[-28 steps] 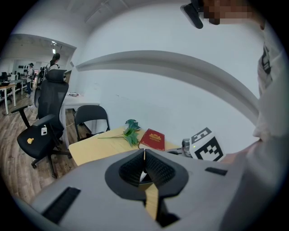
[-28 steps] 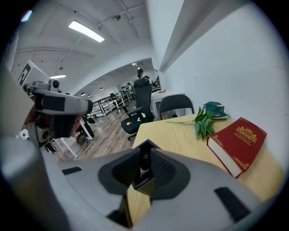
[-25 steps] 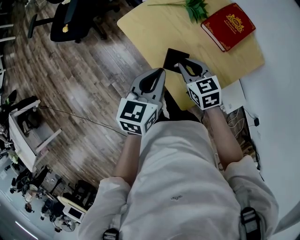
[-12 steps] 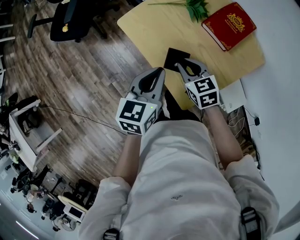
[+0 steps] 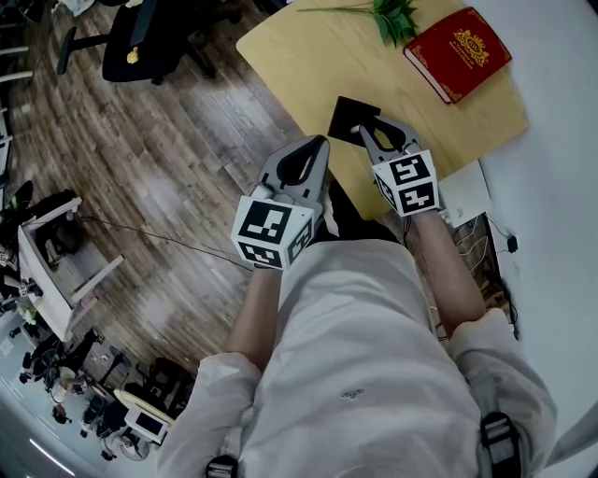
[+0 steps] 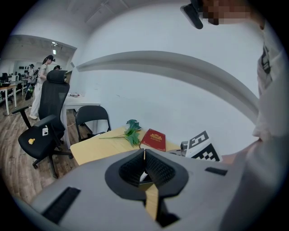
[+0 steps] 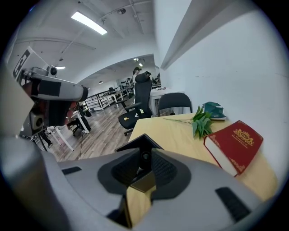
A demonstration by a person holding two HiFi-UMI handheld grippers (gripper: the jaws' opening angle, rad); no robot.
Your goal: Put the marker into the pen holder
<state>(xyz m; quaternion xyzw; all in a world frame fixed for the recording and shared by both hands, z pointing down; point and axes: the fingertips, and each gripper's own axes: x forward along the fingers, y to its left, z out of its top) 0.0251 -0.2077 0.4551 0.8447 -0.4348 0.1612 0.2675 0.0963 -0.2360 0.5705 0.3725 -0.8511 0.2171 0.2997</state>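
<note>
Hand-held grippers: we count two, both grey, each with a marker cube.
Left hand-held gripper (image 6: pixel 144 153): jaws together, empty, held off the worktop's near edge.
Right hand-held gripper (image 7: pixel 144 150): jaws have just been easing apart, yet we see them closed against one dark round marker (image 7: pixel 144 157).
Marker's place: at the rim of one black square pen holder (image 5: pixel 344 114); we cannot tell whether its lower end is inside.
Worktop (image 5: pixel 308 56): one, pale yellow wood.
Also there: one red hardback book (image 5: pixel 458 51), one green leafy sprig (image 5: pixel 392 17).
</note>
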